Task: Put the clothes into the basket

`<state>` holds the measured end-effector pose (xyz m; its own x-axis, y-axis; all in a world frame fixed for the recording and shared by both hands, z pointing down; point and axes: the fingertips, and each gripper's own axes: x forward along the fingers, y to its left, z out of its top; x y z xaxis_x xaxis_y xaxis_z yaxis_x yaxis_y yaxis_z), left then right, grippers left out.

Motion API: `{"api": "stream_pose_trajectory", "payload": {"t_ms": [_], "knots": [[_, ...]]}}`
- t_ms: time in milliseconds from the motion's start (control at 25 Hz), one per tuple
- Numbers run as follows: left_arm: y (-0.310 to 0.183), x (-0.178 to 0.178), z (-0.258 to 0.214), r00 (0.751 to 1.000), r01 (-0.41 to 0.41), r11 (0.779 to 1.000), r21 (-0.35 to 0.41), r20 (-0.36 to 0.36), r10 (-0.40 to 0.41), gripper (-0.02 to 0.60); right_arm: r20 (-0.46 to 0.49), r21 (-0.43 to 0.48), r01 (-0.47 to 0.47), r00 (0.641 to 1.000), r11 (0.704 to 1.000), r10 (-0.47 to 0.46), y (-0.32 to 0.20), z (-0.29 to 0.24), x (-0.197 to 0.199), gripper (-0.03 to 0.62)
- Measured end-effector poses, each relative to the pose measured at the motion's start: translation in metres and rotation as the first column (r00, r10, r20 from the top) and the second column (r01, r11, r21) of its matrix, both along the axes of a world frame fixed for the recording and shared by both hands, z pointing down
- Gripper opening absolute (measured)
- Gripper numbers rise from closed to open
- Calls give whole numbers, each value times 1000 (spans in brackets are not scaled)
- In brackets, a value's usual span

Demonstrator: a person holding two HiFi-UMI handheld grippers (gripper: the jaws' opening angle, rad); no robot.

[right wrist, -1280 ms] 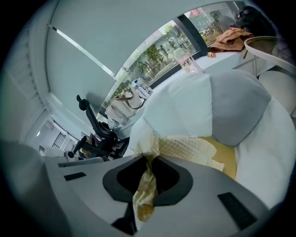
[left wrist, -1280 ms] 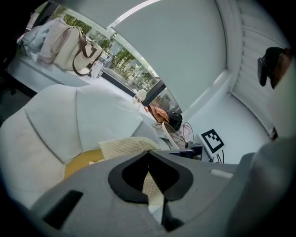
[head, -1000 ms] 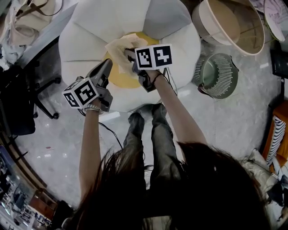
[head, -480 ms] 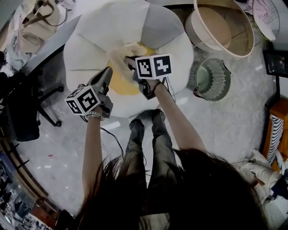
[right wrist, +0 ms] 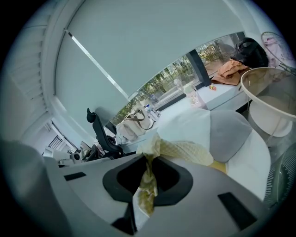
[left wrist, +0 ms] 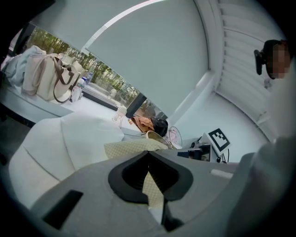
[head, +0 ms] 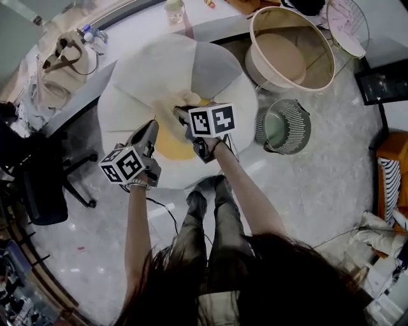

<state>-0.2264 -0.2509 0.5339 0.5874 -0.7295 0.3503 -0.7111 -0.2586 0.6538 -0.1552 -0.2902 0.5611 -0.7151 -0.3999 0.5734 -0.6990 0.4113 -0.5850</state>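
Grey speckled floor (head: 306, 184) lay beneath us, and on it sat a big flower-shaped cushion (head: 150, 70) with white and grey petals round a yellow centre. Over that centre we held a pale yellow checked cloth (right wrist: 187, 150) between both tools. Our left tool (head: 152, 126) was pressed together on one end of the cloth, and a strip of the fabric ran down through its dark pads. Our right tool (head: 180, 113) pinched the other end the same way, with a crumpled fold hanging between its jaws and the rest spreading out beyond them. Whether the slack of the cloth touched the cushion we could not tell.

We saw the basket (head: 322, 54), round and beige with a thin frame, standing on the floor just past the cushion's far right edge, with nothing of the cloth in it. A ribbed green container (head: 284, 126) stood on the floor near the cushion's right edge, on our side of the basket. A black office chair (head: 44, 184) stood off the cushion's left edge, and a tote bag (head: 64, 63) rested on the counter (head: 134, 19) beyond it.
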Motion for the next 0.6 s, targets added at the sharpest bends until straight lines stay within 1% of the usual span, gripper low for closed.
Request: {"api": "stream_pose_trajectory", "payload": {"t_ms": [280,480,600], "knots": [[-6,14,-48,999,-38,997,71,0,38,11,6,59,-35,999,998,35,2,-48,15,41],[-9,18,-75,997,-81,989,123,20,79,11,24,93,-70,997,993,68,1,-75,16,41],[-3,26,-86,994,-105,985,138,21,104,11,15,111,-83,997,990,82,5,-90,23,41]]}}
